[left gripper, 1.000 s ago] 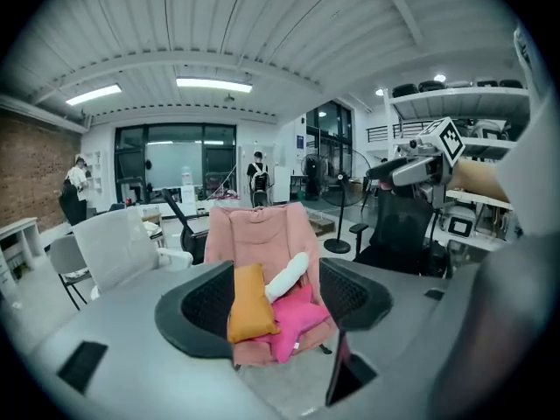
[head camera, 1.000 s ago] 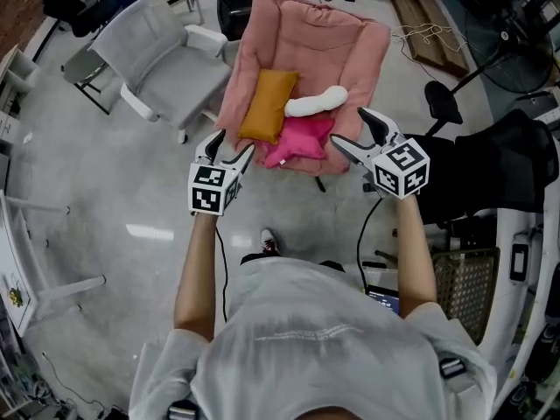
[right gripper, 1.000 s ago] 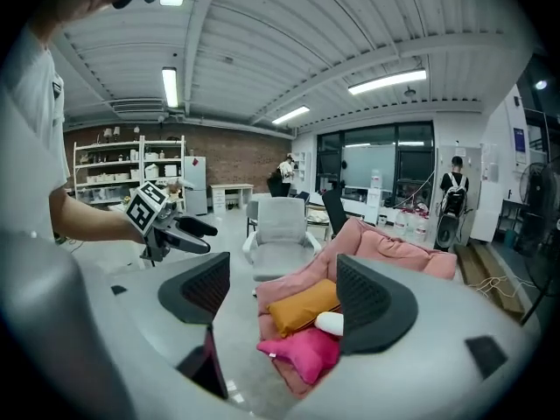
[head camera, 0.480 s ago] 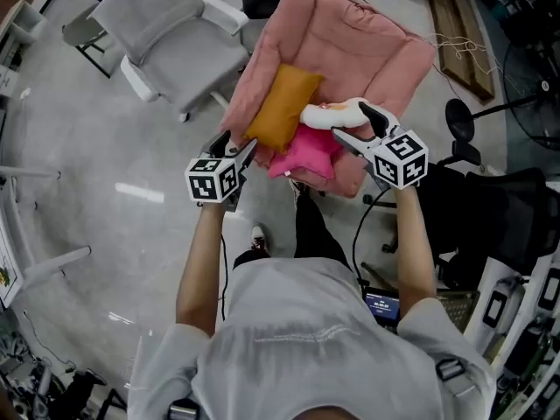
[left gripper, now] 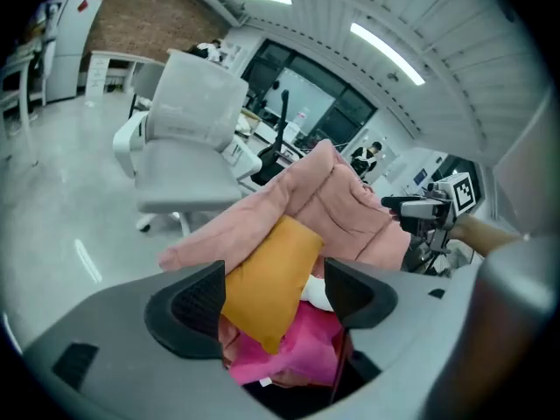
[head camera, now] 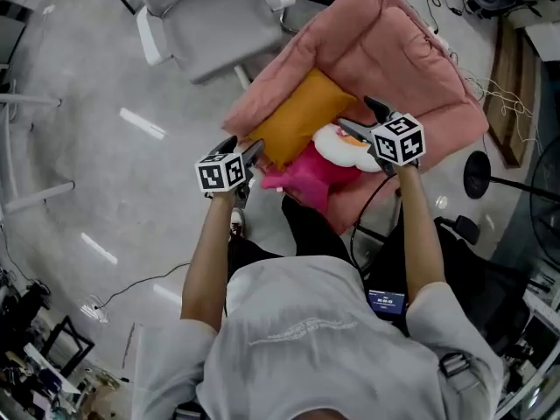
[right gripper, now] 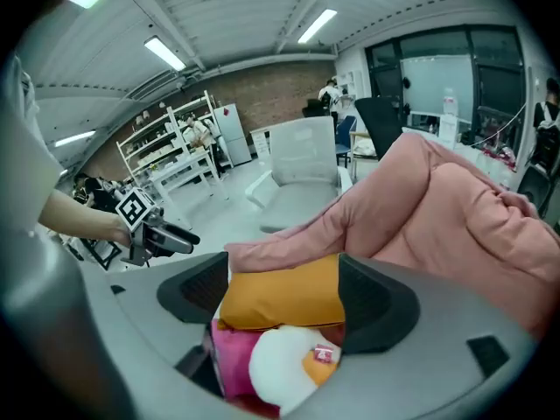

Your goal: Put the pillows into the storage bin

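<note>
A pink armchair (head camera: 394, 51) holds three pillows. The orange pillow (head camera: 302, 112) leans on the seat's left side, a magenta pillow (head camera: 306, 178) lies at the front, and a white plush pillow (head camera: 341, 147) rests between them. My left gripper (head camera: 245, 144) hovers at the orange pillow's near corner. Its jaws have just been opening; in the left gripper view the orange pillow (left gripper: 267, 283) shows between them, untouched by the pads. My right gripper (head camera: 357, 114) stands open just above the white pillow (right gripper: 280, 366), its jaws framing the orange pillow (right gripper: 284, 296).
A grey office chair (head camera: 210, 16) stands close to the left of the armchair. A thin cable (head camera: 131, 287) runs over the floor at the left. A black stand base (head camera: 477, 173) and a wooden plank (head camera: 507, 94) are at the right.
Both grippers have come forward and down to the armchair and now sit right at the pillows. The left gripper has rolled and its jaws stand wider.
</note>
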The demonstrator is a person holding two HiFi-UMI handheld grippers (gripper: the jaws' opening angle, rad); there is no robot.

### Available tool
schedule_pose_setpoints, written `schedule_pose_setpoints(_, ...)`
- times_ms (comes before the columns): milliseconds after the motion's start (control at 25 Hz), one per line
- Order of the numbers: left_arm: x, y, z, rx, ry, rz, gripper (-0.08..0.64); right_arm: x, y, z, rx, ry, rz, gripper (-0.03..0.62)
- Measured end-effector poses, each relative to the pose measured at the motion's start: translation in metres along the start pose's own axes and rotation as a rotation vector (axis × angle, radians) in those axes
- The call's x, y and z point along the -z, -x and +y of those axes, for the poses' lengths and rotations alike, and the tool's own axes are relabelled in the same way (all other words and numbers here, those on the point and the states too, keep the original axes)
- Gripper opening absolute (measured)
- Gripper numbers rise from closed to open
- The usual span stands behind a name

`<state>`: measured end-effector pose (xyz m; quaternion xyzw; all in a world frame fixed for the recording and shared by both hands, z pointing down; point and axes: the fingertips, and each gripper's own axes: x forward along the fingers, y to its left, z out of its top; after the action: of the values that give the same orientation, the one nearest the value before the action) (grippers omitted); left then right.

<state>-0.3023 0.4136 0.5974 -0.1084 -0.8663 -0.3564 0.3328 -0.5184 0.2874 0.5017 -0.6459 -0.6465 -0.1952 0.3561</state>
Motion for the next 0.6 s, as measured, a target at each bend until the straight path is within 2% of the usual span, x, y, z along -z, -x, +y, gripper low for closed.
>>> schedule_pose_setpoints(280, 0.061, -0.069, 0.021, -0.057, 0.361, 0.037, 0.386, 0.032, -0.104, -0.061, -0.15, -0.025, 0.195, 0.397)
schedule_pose_setpoints(440, 0.089, -0.095, 0.038, -0.105, 0.433, 0.095, 0.4, 0.055, -0.151, -0.079, -0.189, -0.009, 0.29, 0.407)
schedule_pose_setpoints(600, 0.104, -0.118, 0.041, -0.129, 0.456, 0.133, 0.407, 0.078, -0.186, -0.093, -0.223, 0.013, 0.373, 0.416)
